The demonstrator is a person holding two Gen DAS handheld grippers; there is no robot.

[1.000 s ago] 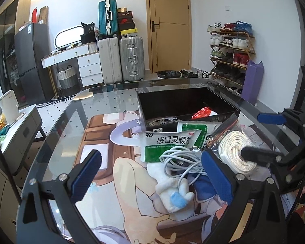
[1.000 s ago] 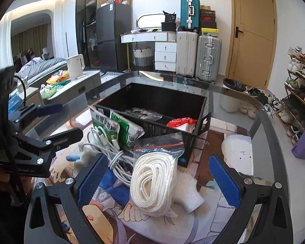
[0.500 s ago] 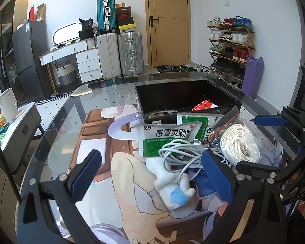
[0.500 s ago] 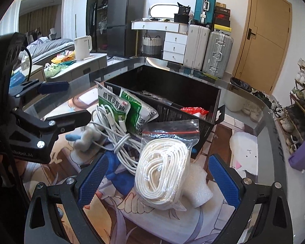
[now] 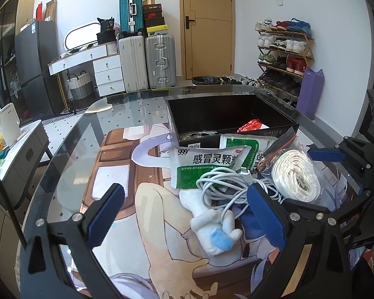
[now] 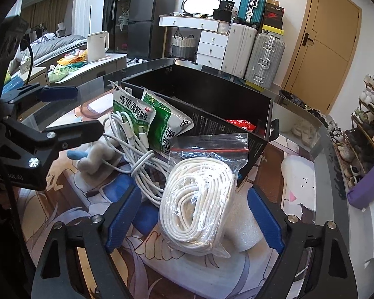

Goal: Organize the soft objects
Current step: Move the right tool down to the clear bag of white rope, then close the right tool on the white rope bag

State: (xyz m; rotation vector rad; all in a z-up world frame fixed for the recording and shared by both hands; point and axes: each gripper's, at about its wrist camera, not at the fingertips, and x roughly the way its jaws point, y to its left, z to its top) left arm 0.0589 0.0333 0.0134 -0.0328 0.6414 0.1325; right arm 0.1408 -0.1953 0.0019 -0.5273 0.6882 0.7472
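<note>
Two grippers over the black box (image 6: pixel 212 104) and clutter: right gripper (image 6: pixel 194 214) straddles the bagged white rope (image 6: pixel 199 199), jaws closing but not yet pinching, so next comes a squeeze and lift toward the box. Left gripper (image 5: pixel 187 214) hangs released; only its view shows the plush toy (image 5: pixel 212 226) clearly

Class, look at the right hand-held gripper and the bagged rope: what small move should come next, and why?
Probably finish closing on the bagged rope. The right hand-held gripper has the bag between its blue pads, its jaws are closing, and a gap shows on both sides, so nothing is gripped yet. The black box stands open just behind, ready to take the bag afterwards.
</note>
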